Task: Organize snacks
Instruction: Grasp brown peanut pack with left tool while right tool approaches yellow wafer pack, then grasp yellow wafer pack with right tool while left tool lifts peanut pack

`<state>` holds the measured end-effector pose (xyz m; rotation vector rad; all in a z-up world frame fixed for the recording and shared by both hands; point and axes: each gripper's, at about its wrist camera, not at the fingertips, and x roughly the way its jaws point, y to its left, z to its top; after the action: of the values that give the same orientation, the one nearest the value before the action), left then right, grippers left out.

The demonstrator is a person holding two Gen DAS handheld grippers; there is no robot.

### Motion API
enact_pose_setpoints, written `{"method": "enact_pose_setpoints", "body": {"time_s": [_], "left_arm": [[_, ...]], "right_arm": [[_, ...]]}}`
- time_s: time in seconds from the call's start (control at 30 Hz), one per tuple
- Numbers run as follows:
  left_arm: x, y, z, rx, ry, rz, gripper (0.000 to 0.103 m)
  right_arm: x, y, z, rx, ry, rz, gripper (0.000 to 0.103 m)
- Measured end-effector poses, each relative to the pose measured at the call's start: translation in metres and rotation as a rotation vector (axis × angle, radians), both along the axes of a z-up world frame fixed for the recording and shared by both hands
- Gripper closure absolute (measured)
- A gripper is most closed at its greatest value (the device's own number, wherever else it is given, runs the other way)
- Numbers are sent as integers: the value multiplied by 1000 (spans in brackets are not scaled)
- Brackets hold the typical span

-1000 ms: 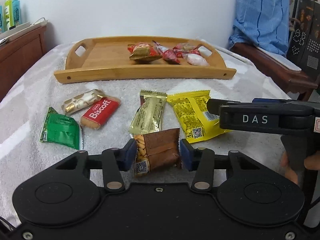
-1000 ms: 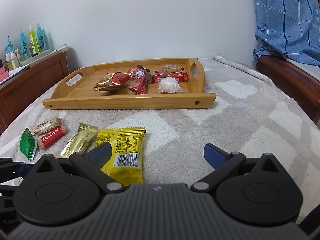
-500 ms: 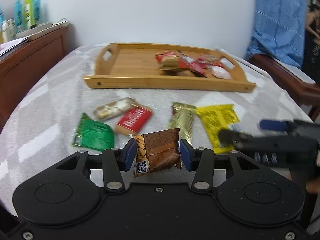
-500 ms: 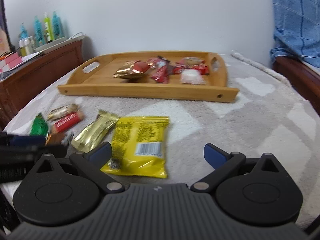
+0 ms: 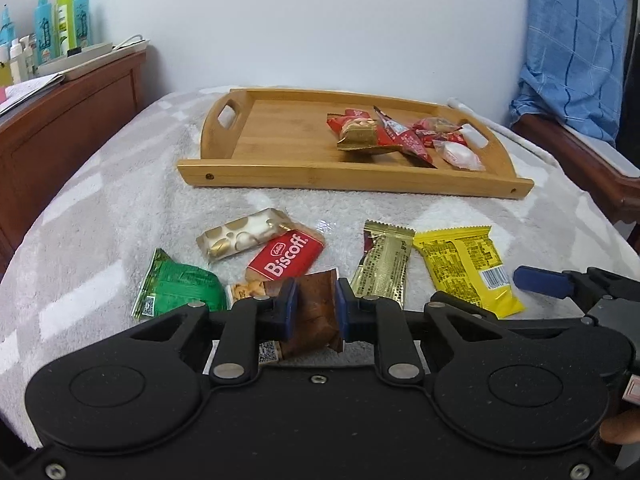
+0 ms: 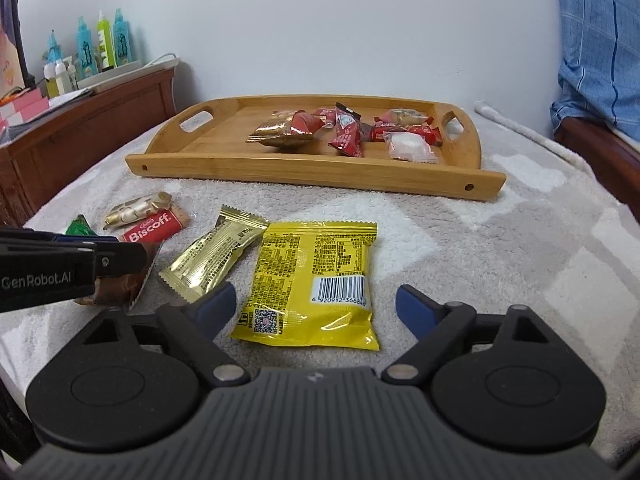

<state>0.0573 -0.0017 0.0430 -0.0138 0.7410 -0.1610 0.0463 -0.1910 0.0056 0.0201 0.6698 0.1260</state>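
The left gripper (image 5: 316, 308) is closed on a brown snack packet (image 5: 314, 312): both blue pads press its sides and the wrapper is pinched narrow between them, near the front edge of the grey-white blanket (image 5: 100, 216) that covers the bed. The right gripper (image 6: 316, 308) has its jaws apart; they have just been closing a little, and the lower end of the yellow packet (image 6: 316, 280) lies between the two blue fingertips (image 6: 416, 312), but the pads do not press it. The yellow packet lies flat with its barcode up, in the front middle of the blanket. Just beside it, on its left, lies a gold bar wrapper (image 6: 216, 256), tilted. Further left are the red Biscoff biscuit (image 5: 286, 258), a white and gold candy (image 5: 240, 238) touching it, and a green packet (image 5: 180, 290) nearest to the left edge. The wooden tray (image 6: 304, 168) stands toward the far edge of the blanket, with several red, gold and white snacks (image 6: 344, 132) gathered in its right half. On the left side, bottles (image 6: 100, 44) stand on a wooden cabinet (image 6: 92, 136).
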Motion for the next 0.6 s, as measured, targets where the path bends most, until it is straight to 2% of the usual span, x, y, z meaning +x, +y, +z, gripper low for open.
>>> {"method": "enact_pose_setpoints", "body": {"time_s": [0.03, 0.07, 0.1, 0.13, 0.23, 0.27, 0.4, 0.47, 0.6], "left_arm": [[-1, 0, 1, -4, -5, 2, 83], [-3, 1, 2, -5, -18, 8, 77], [-6, 1, 3, 2, -31, 15, 64], [-7, 2, 3, 10, -39, 18, 62], [-12, 5, 0, 29, -42, 33, 58], [-13, 7, -2, 29, -33, 43, 50], [-13, 15, -11, 15, 4, 87, 31], [-12, 19, -14, -1, 21, 92, 24], [-8, 18, -16, -33, 39, 75, 23]], "right_arm": [[0, 0, 0, -4, 1, -2, 11], [0, 0, -1, -5, -2, -7, 12], [0, 0, 0, -4, -5, -12, 13], [0, -1, 0, -4, -7, -17, 16], [0, 0, 0, -39, -23, -59, 35], [0, -1, 0, -47, -28, -68, 37], [-1, -6, 0, -27, -27, -83, 38], [-3, -8, 0, -21, -30, -87, 38], [-5, -10, 0, -13, -36, -99, 37]]}}
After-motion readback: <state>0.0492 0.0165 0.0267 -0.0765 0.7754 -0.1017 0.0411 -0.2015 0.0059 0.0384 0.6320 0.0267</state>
